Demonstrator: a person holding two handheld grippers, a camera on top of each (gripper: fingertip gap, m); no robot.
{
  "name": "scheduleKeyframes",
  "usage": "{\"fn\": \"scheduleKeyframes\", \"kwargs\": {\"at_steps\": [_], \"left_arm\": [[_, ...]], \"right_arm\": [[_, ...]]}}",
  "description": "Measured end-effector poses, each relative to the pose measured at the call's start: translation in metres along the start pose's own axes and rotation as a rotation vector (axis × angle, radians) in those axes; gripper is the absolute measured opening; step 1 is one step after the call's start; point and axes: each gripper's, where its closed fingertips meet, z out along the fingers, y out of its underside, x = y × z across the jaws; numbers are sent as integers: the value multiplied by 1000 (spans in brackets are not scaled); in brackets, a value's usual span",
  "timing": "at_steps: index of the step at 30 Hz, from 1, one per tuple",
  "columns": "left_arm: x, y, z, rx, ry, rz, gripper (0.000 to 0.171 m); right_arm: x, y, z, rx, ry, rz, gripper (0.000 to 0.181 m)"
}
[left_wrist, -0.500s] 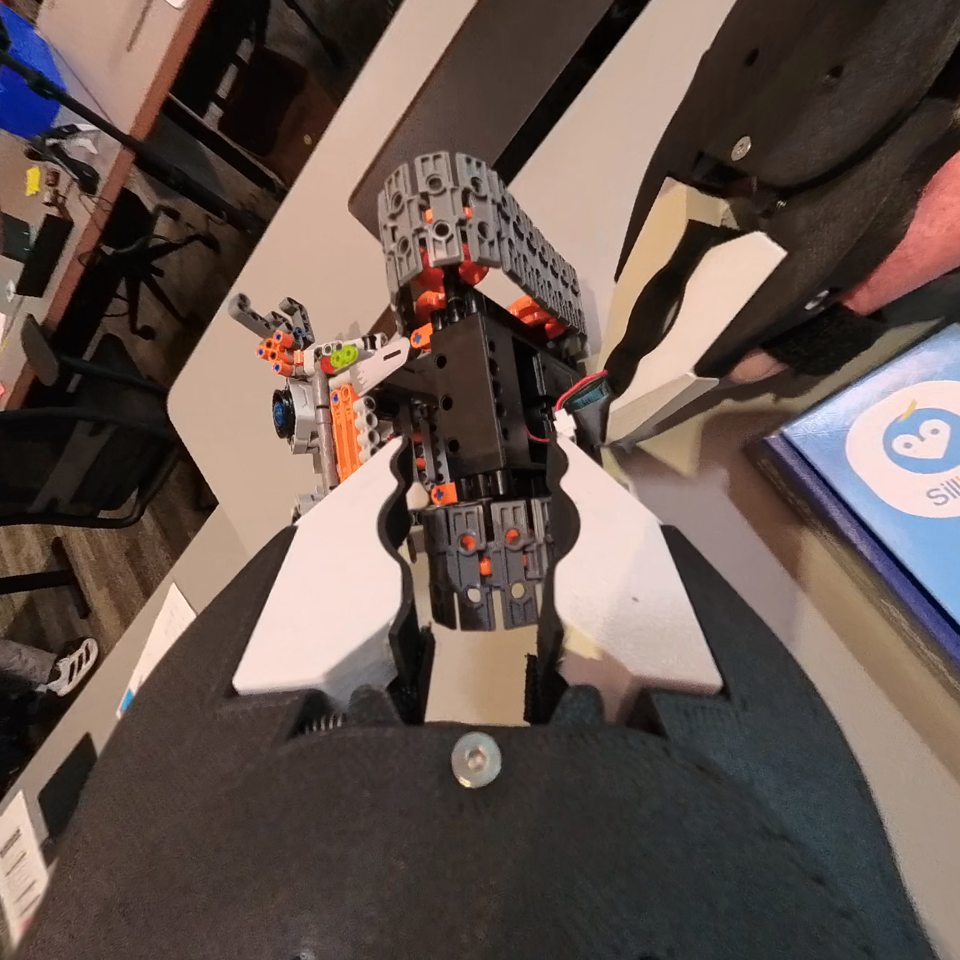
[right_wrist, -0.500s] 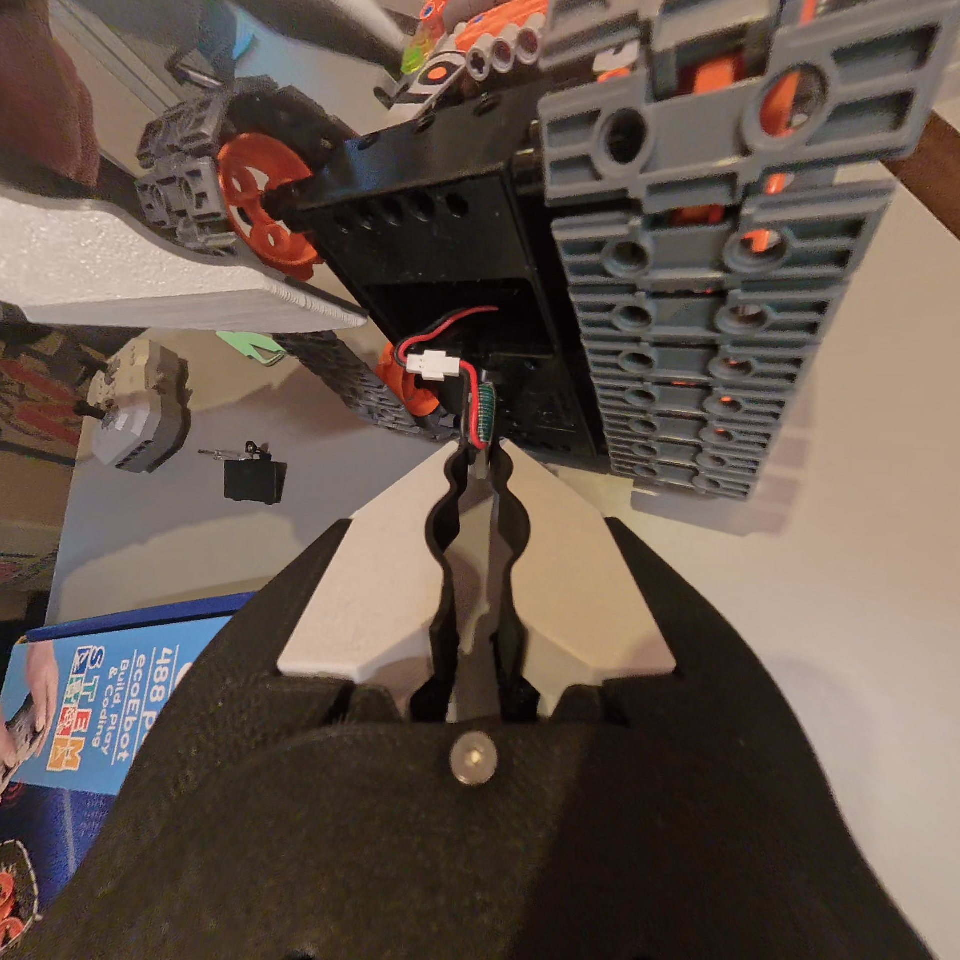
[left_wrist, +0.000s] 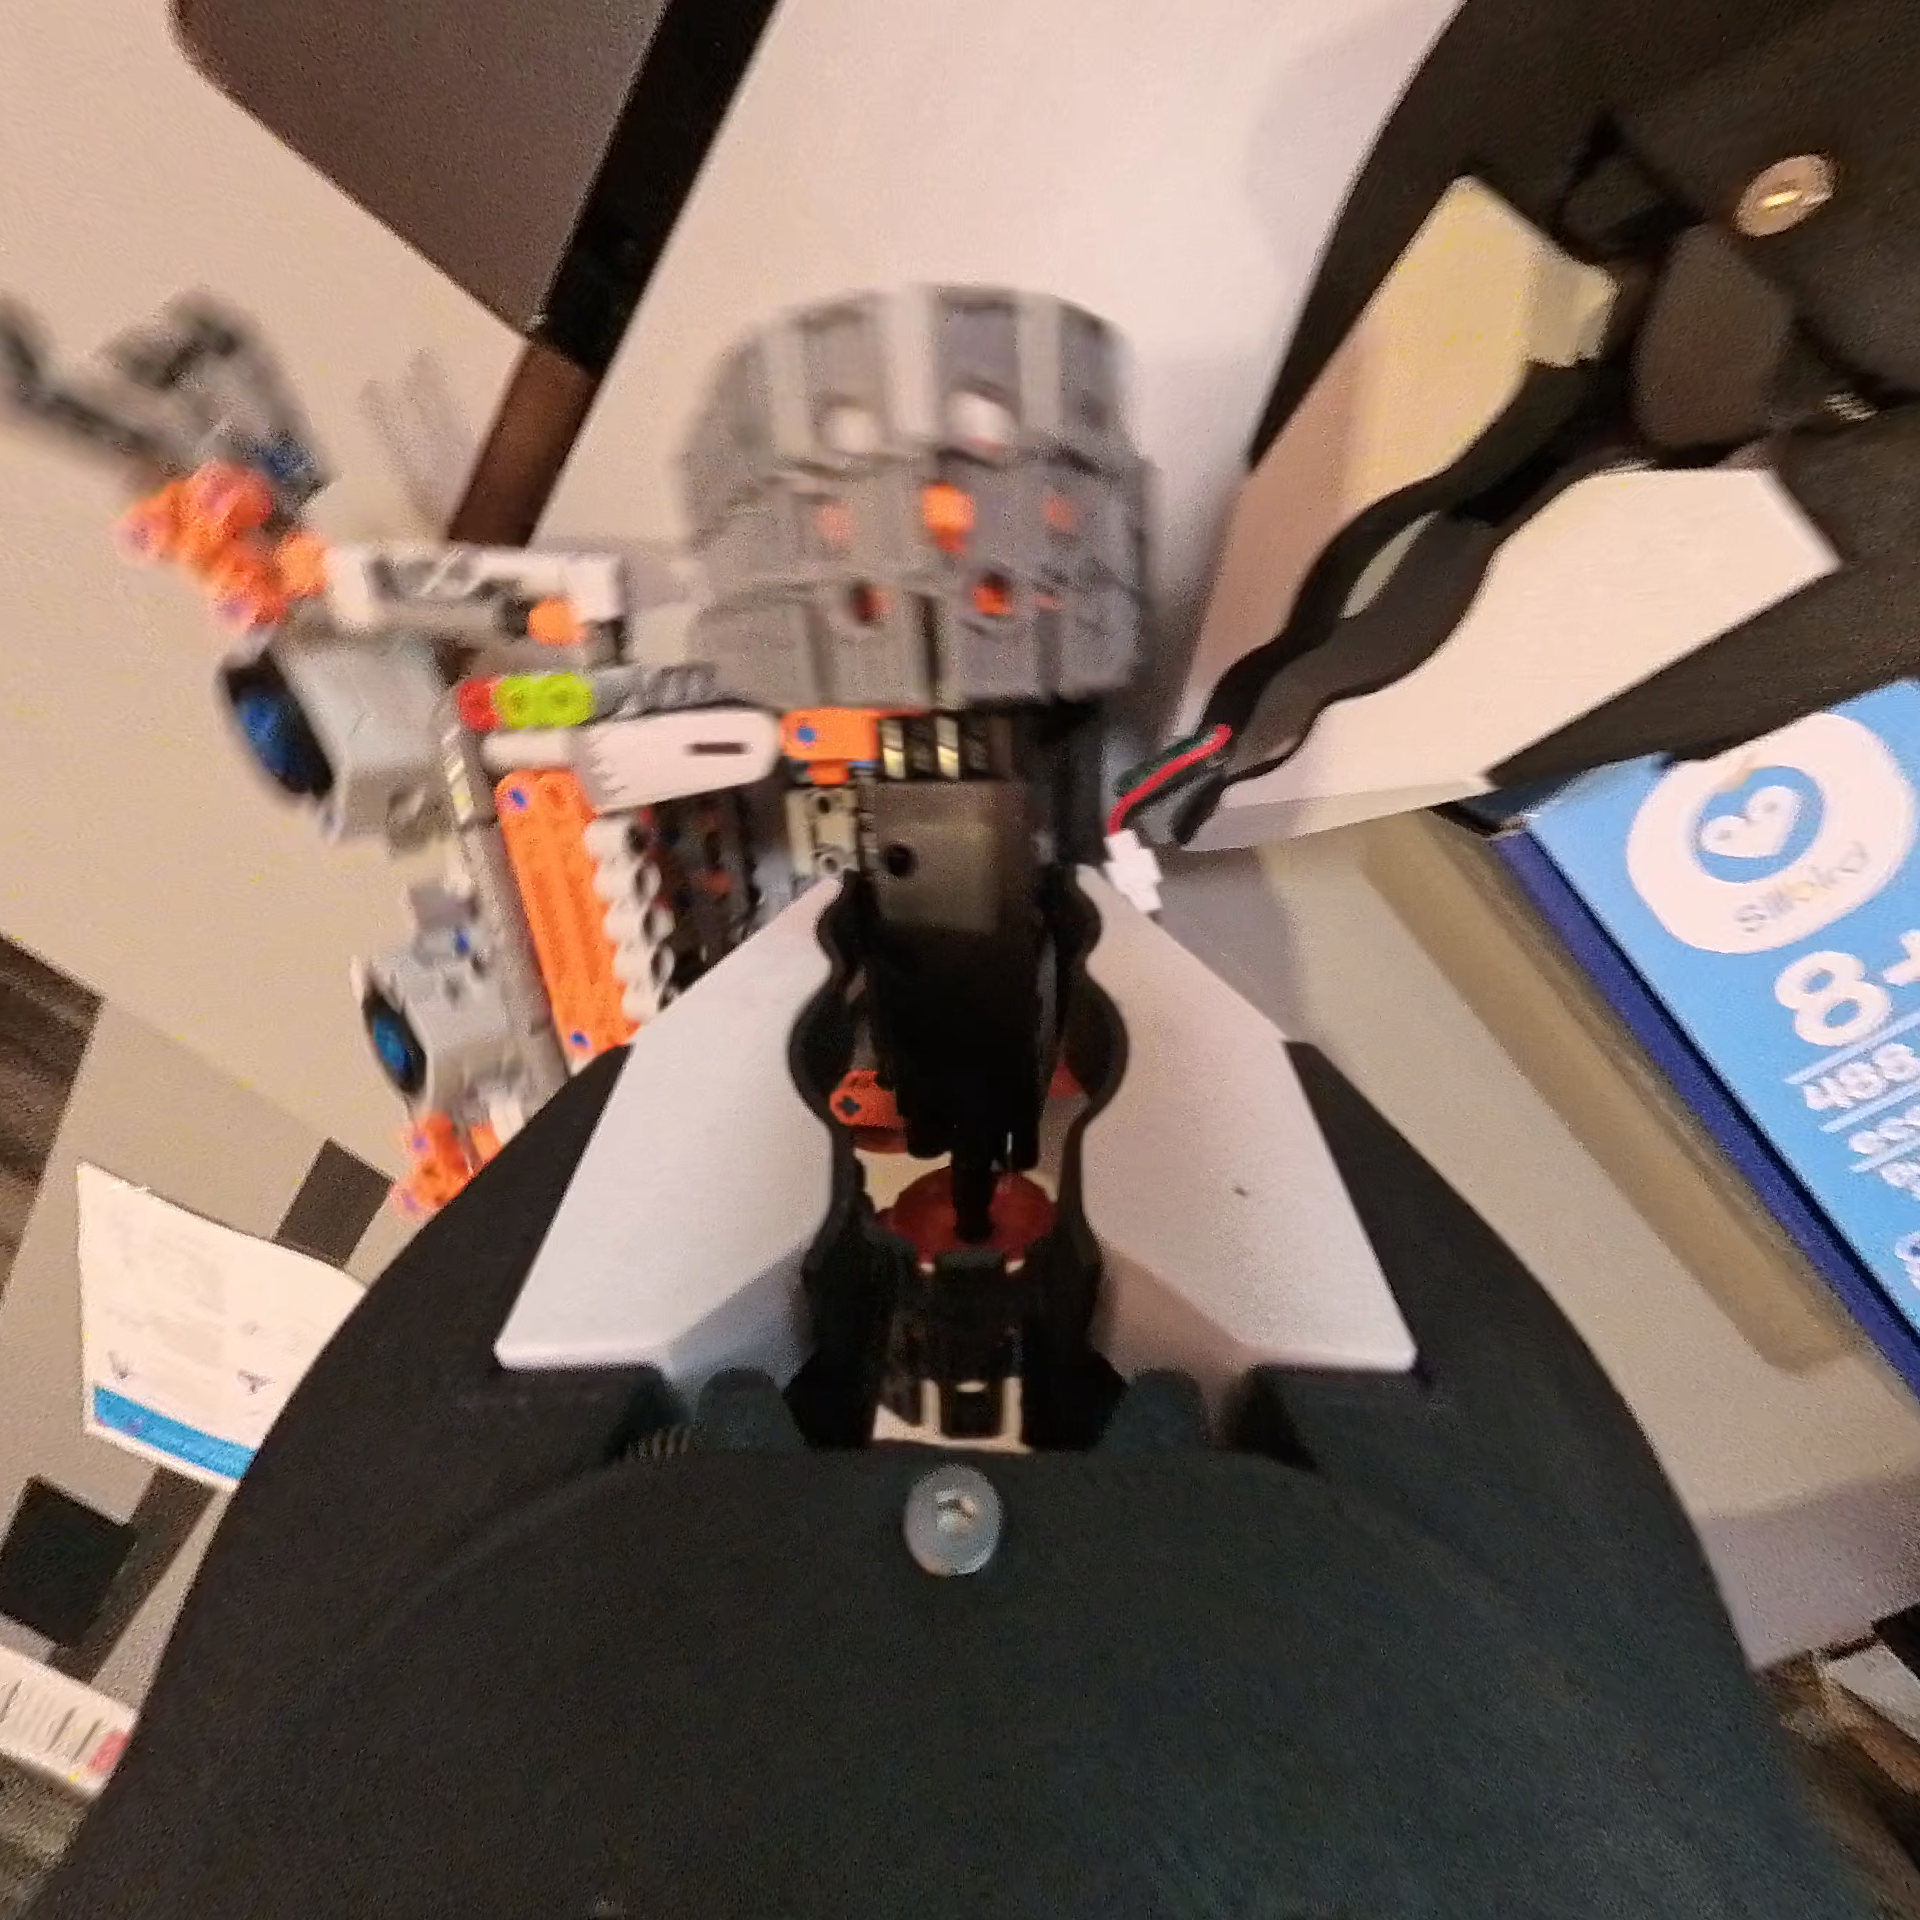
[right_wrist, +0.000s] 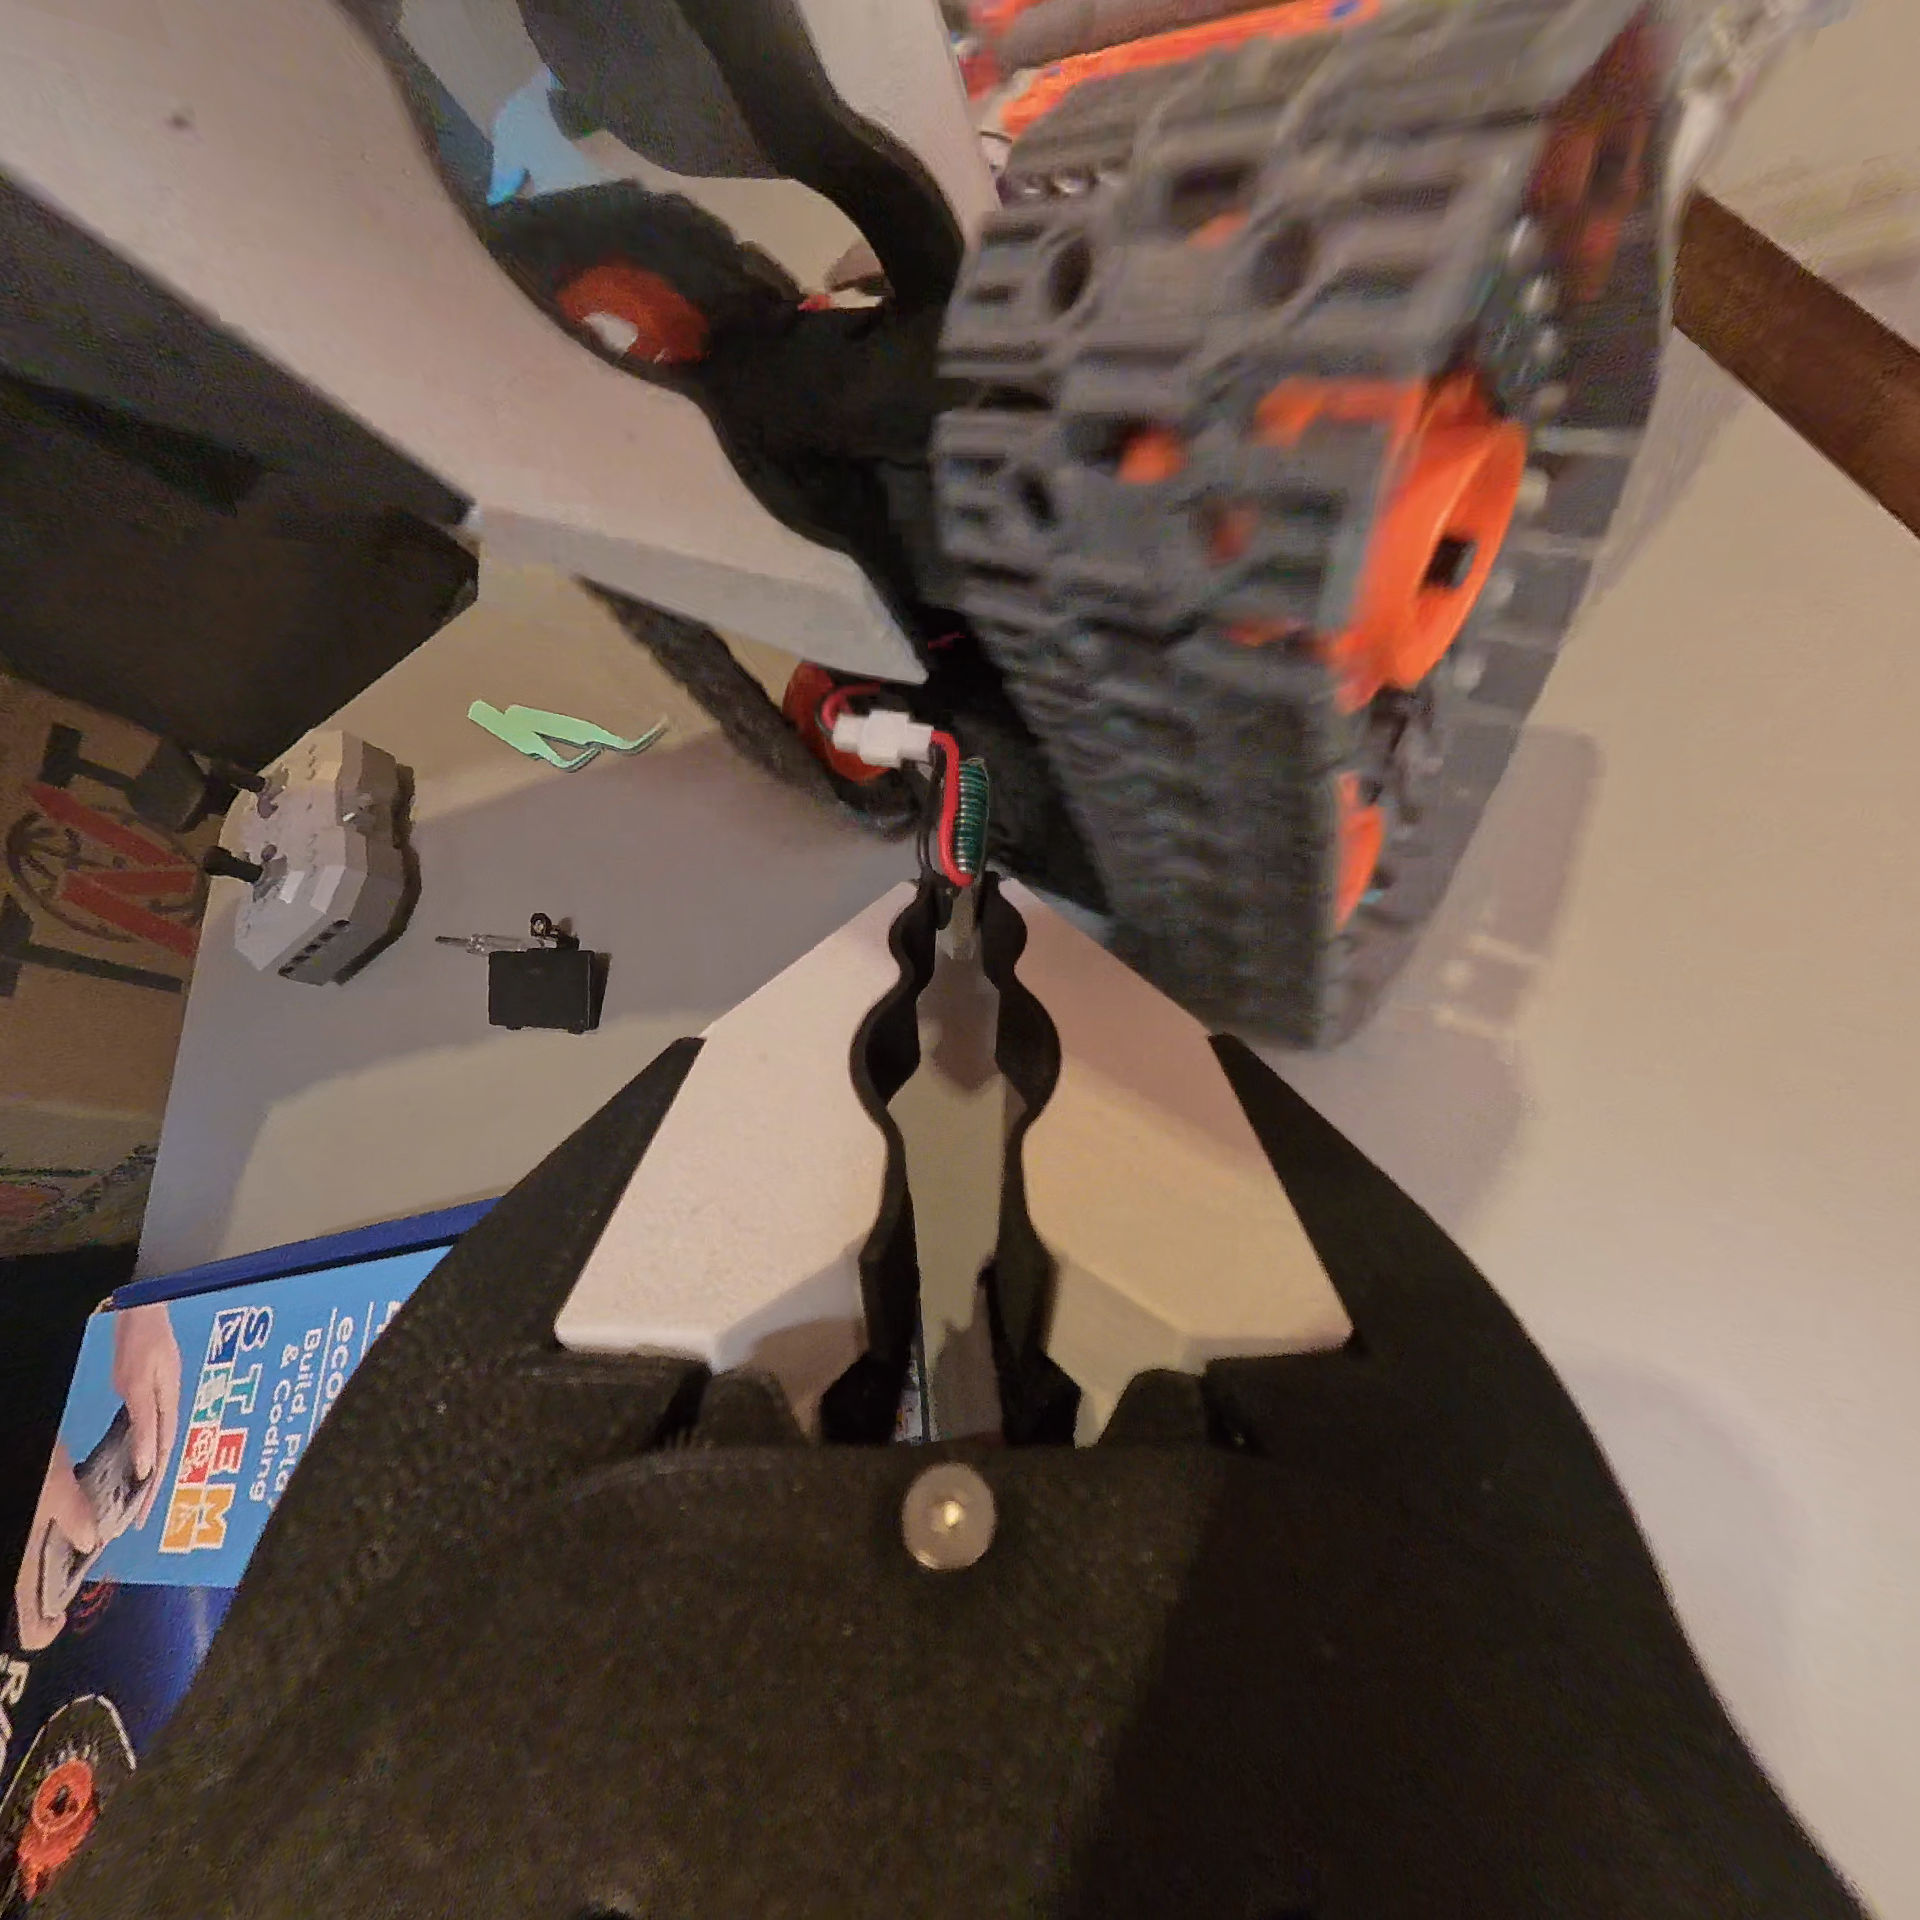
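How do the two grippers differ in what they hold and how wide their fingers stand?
The left gripper clamps the black body of the tracked toy robot, fingers fairly wide apart. The right gripper pinches only the thin red and black wire bundle, fingers nearly closed. Both have white fingers with wavy black pads.

Left gripper (left_wrist: 951, 914): both white fingers (left_wrist: 717, 1091) clamp the black body of a tracked building-block vehicle (left_wrist: 810, 665), one finger on each side. The grey track loop (left_wrist: 914, 499) stands beyond the fingertips; orange beams and grey blue-faced units sit to its left, blurred. Right gripper (left_wrist: 1195, 810): enters from the upper right, jaws nearly closed on a red-and-black wire (left_wrist: 1169, 774) with a white connector (left_wrist: 1135, 878) at the vehicle's right side. A blue box (left_wrist: 1766, 935) lies on the pale table (left_wrist: 1455, 1039) at right. A white paper sheet (left_wrist: 197, 1340) lies at lower left
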Motion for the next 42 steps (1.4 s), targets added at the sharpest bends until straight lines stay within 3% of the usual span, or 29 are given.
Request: {"fn": "scheduleKeyframes", "kwargs": {"at_steps": [8, 13, 21, 27, 36, 42], "left_arm": [[-5, -11, -10, 88, 62, -78, 33], [-5, -30, -32, 177, 143, -165, 33], [18, -92, -82, 434, 292, -336, 33], [62, -140, -100, 541, 359, -351, 33], [132, -186, -124, 545, 413, -302, 33], [165, -184, -144, 458, 356, -296, 33]], "right_arm": [[-2, -10, -16, 61, 13, 9, 5], [-10, -25, -44, 132, 33, 10, 5], [-19, -42, -135, 270, 150, -33, 5], [-23, -26, -208, 334, 232, -40, 5], [-53, 9, -288, 391, 282, -87, 5], [-81, 30, -311, 435, 191, -101, 5]]}}
